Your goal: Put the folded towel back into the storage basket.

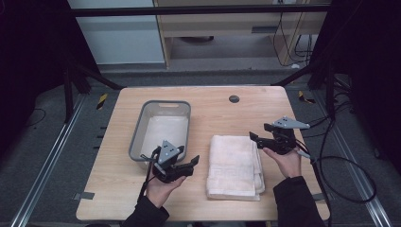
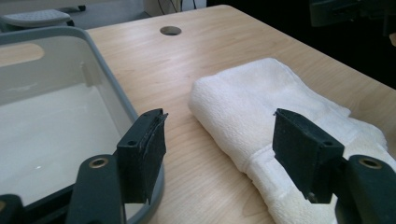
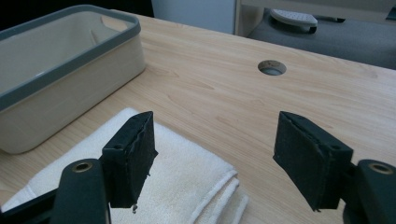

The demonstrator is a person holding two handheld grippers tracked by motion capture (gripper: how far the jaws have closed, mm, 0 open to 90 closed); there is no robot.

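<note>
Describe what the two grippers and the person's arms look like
Each hand-held gripper, left and right, is black, topped by a grey three-cornered plate, with two blocky black jaws on arms with brass-coloured rivets. Black cables trail from both. The person wears dark long sleeves.

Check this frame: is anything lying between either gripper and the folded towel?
Nothing visible does. The folded white towel lies on bare table between the left gripper and the right gripper, both open and holding nothing. The grey-rimmed bin sits off to the left of the towel.
</note>
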